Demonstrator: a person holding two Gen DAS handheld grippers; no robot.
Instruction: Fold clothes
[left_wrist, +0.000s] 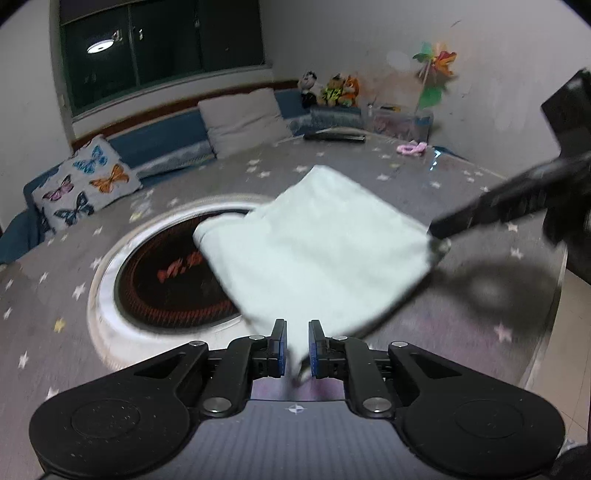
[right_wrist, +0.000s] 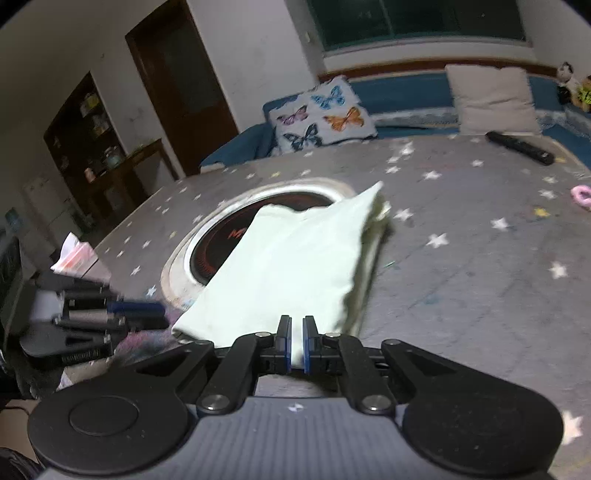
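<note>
A: What is closest in the left view?

B: The left claw (left_wrist: 295, 349). Its two blue pads have a gap between them. A corner of the white cloth (left_wrist: 317, 251) hangs down in that gap and seems to touch only the right pad. I cannot tell if the claw is really holding it.

A: And the right claw?

B: In its own view, the right claw (right_wrist: 296, 345) is pinched on an edge of the cloth (right_wrist: 291, 266). The pads are close together with the cloth squeezed between them. In the left view it reaches in from the right and grips a corner (left_wrist: 439, 245).

A: Where is the cloth?

B: It is folded into a pad and held up a little over the counter (left_wrist: 480, 332). The counter has a gray cover with little stars. Part of the cloth is over the round black burner (left_wrist: 173, 280) with its red rings and white rim.

A: What is farther back?

B: A black remote (right_wrist: 521, 147) lies on the counter, and a small pink thing (left_wrist: 412, 148) lies near the far edge. Behind the counter is a blue sofa with a butterfly pillow (left_wrist: 85, 181) and a plain pillow (left_wrist: 243, 122). Some stuffed toys (left_wrist: 328, 90) sit in the corner, with a pinwheel (left_wrist: 436, 62) on the wall nearby. Above the sofa is a dark window (left_wrist: 162, 48).
</note>
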